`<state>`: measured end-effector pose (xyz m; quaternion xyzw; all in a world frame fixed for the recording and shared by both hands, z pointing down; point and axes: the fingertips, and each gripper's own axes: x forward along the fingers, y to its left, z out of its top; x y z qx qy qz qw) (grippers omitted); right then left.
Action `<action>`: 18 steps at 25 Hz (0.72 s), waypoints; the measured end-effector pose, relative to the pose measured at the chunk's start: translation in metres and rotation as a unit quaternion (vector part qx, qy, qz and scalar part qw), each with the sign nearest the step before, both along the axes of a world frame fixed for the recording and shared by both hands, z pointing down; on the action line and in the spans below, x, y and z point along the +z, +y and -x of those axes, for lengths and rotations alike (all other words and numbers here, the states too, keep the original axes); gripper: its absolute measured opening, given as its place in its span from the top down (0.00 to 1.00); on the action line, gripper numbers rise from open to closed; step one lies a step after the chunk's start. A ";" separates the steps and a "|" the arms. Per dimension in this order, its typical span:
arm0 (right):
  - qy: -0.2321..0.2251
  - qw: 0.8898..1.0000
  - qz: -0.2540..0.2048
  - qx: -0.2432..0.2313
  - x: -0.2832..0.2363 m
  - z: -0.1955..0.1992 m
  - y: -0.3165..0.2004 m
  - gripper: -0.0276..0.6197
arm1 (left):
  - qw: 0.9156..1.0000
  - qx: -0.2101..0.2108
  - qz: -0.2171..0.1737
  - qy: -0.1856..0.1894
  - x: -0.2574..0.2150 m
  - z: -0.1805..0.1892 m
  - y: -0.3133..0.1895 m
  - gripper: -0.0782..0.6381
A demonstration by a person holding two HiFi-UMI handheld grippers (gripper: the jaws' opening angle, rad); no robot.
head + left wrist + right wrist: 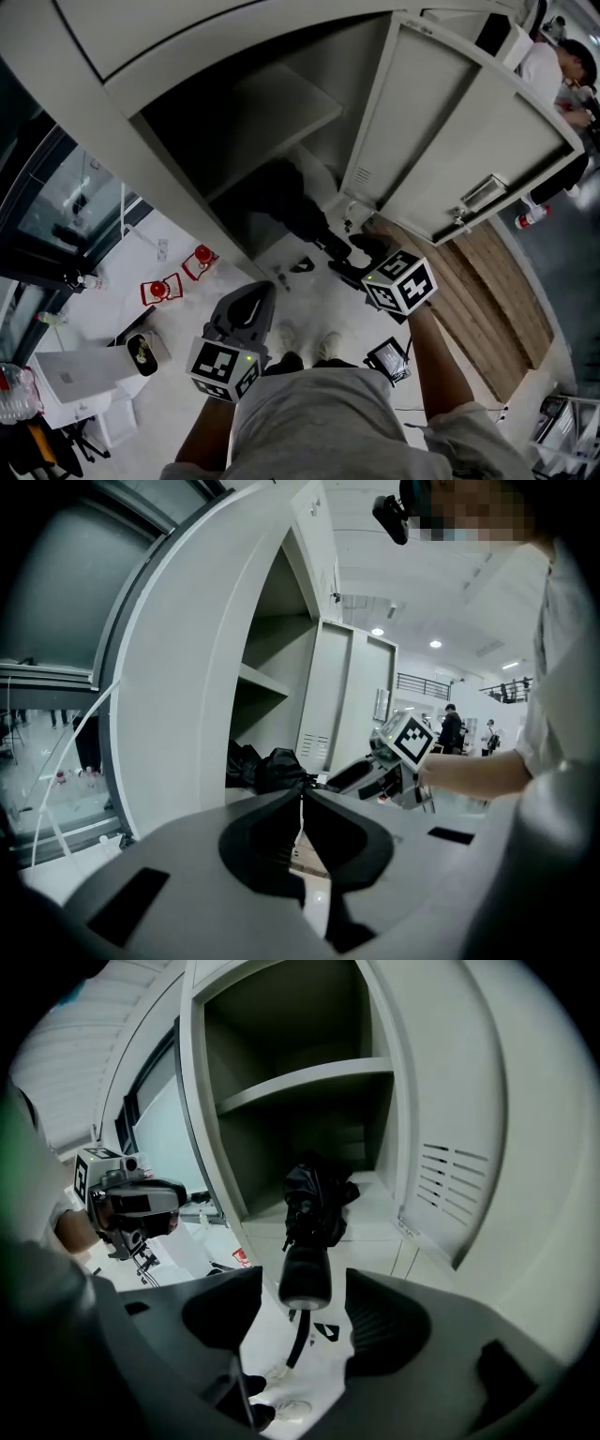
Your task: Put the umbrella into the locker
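A grey steel locker [450, 122], recessed ceiling lights [435, 644] and people [451, 726] standing beyond are marking this as a large workplace hall.

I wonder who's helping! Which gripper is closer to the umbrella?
Right. The right gripper has open jaws either side of the handle of the umbrella; the left gripper, shut, hangs back outside the locker.

White floor [103, 323] meets a wood-plank strip [487, 281], glass panes [56, 206] left, ceiling lights [377, 631] on.

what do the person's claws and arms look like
The left claw and right claw are grey moulded shells with black inner pads. Each carries a white cube with black square markers. The person wears a light grey short-sleeved shirt.
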<state>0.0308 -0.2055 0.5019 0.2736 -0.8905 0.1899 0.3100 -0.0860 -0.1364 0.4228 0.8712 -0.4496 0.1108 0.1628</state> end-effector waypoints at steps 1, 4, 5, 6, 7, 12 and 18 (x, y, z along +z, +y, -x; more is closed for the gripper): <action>-0.002 1.000 0.001 0.002 0.000 0.000 0.001 0.52 | 1.000 0.000 0.000 0.000 0.000 0.000 0.001 0.86; 0.000 1.000 0.005 0.005 0.006 -0.001 0.003 0.52 | 1.000 -0.001 0.002 -0.003 0.000 -0.001 0.002 0.86; 0.003 1.000 0.005 0.005 0.009 -0.002 0.003 0.52 | 1.000 -0.001 0.002 -0.004 0.001 -0.001 0.002 0.86; 0.006 1.000 0.005 0.006 0.011 -0.003 0.003 0.52 | 1.000 -0.001 0.002 -0.005 0.001 -0.002 0.003 0.86; 0.007 1.000 0.006 0.005 0.012 -0.003 0.003 0.52 | 1.000 -0.001 0.002 -0.005 0.001 -0.002 0.003 0.86; 0.018 1.000 0.000 0.010 0.013 -0.004 0.003 0.66 | 1.000 -0.005 0.004 -0.007 0.002 -0.001 0.005 0.86; 0.027 1.000 -0.014 0.008 0.009 -0.004 0.002 0.67 | 1.000 -0.005 0.006 -0.007 0.004 -0.001 0.007 0.86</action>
